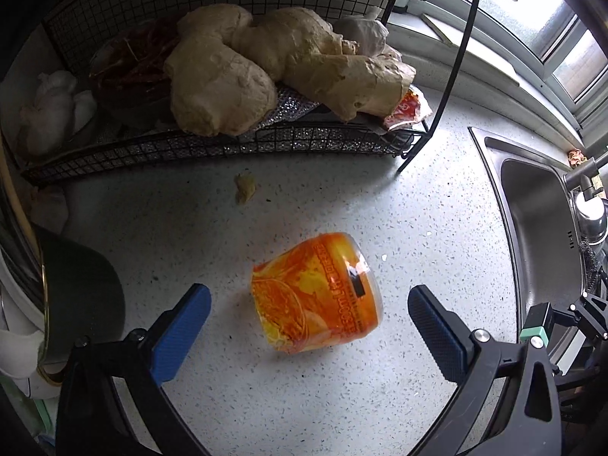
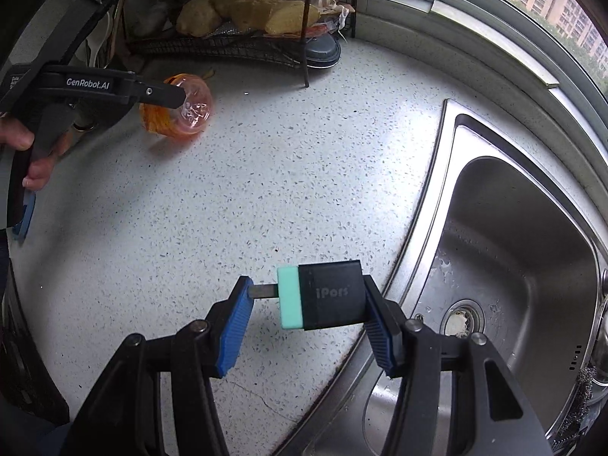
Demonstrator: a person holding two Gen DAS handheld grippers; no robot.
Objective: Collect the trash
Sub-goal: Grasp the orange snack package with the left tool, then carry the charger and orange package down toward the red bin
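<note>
An orange plastic bottle piece lies on its side on the speckled white counter. My left gripper hangs just above it, open, with a blue pad on either side and no contact. In the right wrist view the same orange piece shows behind one of the left gripper's fingers. My right gripper is shut on a black and teal plug adapter, held over the counter's edge beside the sink. A small yellowish scrap lies near the rack.
A black wire rack at the back holds ginger, garlic and dried chillies. A dark pot stands at the left. The steel sink with its tap is at the right, under a window. A person's hand grips the left tool.
</note>
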